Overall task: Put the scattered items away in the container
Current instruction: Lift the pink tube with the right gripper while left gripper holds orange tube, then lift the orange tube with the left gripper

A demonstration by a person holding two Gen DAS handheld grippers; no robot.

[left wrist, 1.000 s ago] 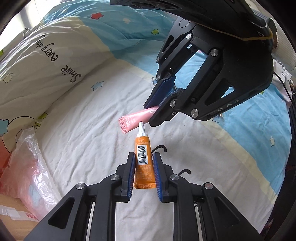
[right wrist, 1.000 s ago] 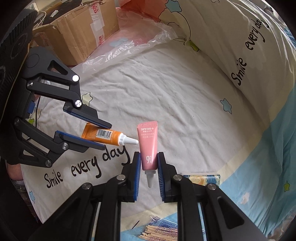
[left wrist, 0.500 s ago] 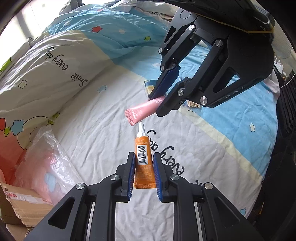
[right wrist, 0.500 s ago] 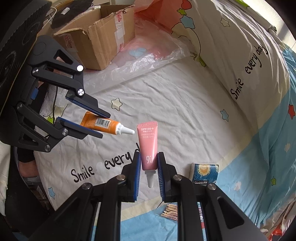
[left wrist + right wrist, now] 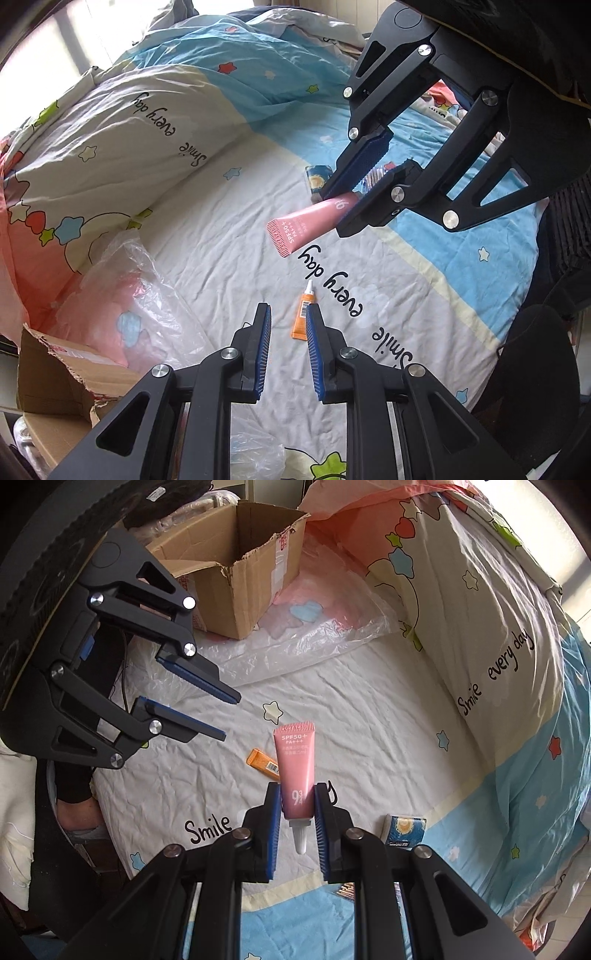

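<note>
My left gripper (image 5: 287,314) is open and empty, held above the bed. The small orange tube (image 5: 303,315) lies on the white sheet below it, also seen in the right wrist view (image 5: 263,763). My right gripper (image 5: 295,794) is shut on the pink SPF50+ tube (image 5: 295,764), cap toward the camera; the left wrist view shows that pink tube (image 5: 308,227) sticking out of the right gripper (image 5: 334,212). The left gripper (image 5: 229,716) shows at the left of the right wrist view. An open cardboard box (image 5: 236,576) stands at the far end of the bed.
A clear plastic bag (image 5: 314,627) lies beside the box, whose torn corner (image 5: 55,376) shows at lower left. A small blue packet (image 5: 404,829) and a bundle of wooden sticks (image 5: 345,890) lie near the blue stripe. A folded quilt (image 5: 110,140) rises along one side.
My left gripper has opened and the orange tube has dropped from it onto the sheet. Both grippers have risen higher above the bed. The right gripper still holds the pink tube.
</note>
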